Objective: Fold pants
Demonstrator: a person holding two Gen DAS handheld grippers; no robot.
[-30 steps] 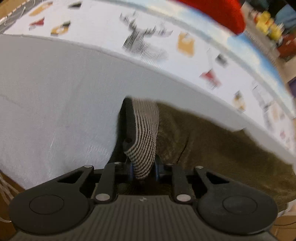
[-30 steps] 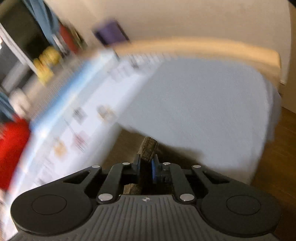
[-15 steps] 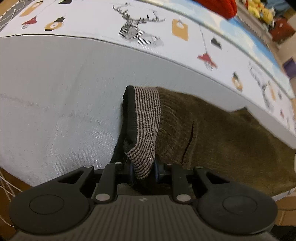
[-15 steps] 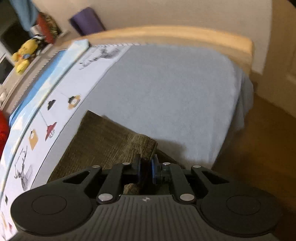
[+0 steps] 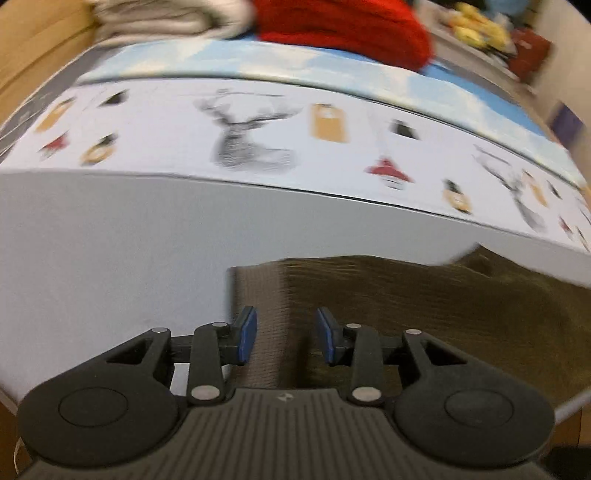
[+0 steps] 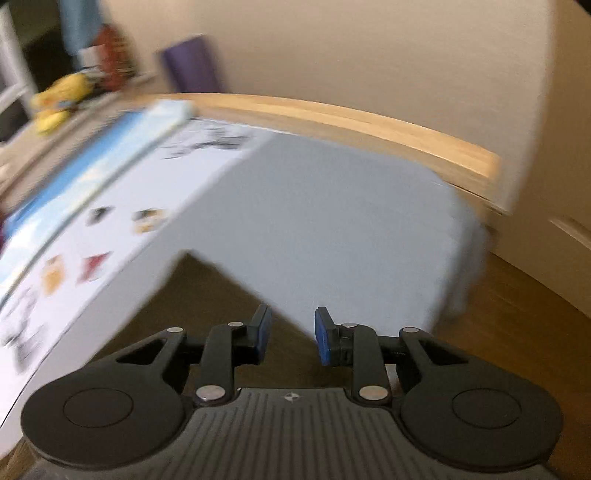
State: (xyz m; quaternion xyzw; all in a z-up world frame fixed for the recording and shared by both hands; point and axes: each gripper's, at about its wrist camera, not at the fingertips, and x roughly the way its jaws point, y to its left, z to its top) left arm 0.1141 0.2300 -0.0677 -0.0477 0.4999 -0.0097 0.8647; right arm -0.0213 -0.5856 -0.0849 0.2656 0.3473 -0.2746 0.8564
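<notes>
Two grippers hang over a bed, each with its blue-padded fingers apart and opening. In the left wrist view the left gripper stands above the olive-brown pants, which lie flat on the grey bed sheet; the paler waistband runs between the fingers toward twelve o'clock, and the pads stand clear of the cloth on both sides, so nothing is clamped. From there the pants spread toward three o'clock to the picture's edge. Beyond the sheet, toward twelve o'clock, lies a white cover printed with a deer head and small hanging tags, then a blue strip, then a red garment at about one o'clock and a grey folded cloth at eleven. In the right wrist view the right gripper hovers over a corner of the pants, whose edge runs out to ten o'clock; its fingers hold nothing, and the picture is blurred. A wooden bed frame curves across at one o'clock, with wooden floor at three.
</notes>
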